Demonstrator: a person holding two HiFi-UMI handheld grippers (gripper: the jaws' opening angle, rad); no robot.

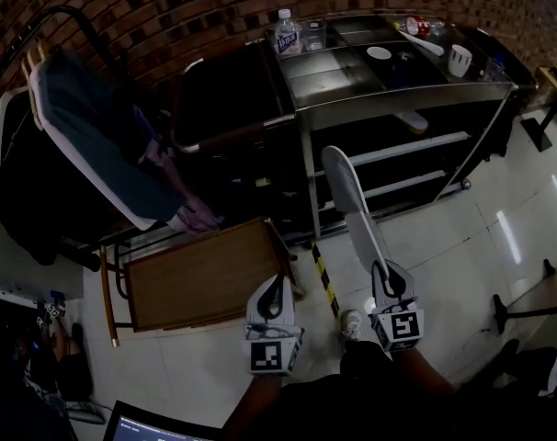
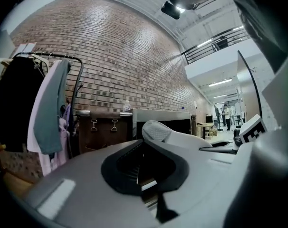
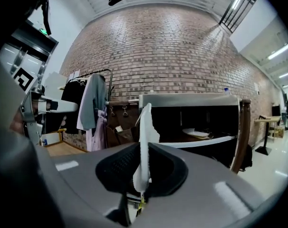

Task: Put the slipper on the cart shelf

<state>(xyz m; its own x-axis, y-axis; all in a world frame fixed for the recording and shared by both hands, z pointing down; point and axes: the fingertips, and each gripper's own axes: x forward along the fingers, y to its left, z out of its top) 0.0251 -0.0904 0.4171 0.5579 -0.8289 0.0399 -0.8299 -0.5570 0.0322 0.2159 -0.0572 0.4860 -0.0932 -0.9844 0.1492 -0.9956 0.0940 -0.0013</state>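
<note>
A long white slipper point(image 1: 354, 211) sticks out forward from my right gripper point(image 1: 386, 270), which is shut on its heel end. In the right gripper view the slipper point(image 3: 145, 137) stands edge-on between the jaws, rising in front of the metal cart point(image 3: 189, 100). The cart point(image 1: 403, 93) stands ahead against the brick wall, with open shelves point(image 1: 409, 147) under its top. My left gripper point(image 1: 277, 280) hangs beside the right one, to the slipper's left, shut with nothing in it. From the left gripper view the slipper point(image 2: 168, 136) shows to the right.
The cart top carries a water bottle point(image 1: 286, 33), a can point(image 1: 416, 26), a cup point(image 1: 460, 60) and a bowl point(image 1: 379, 52). A white object point(image 1: 412, 120) lies on an upper shelf. Left of the cart are a clothes rack point(image 1: 85, 136) and a wooden crate point(image 1: 200, 276). Striped tape point(image 1: 323, 278) marks the floor.
</note>
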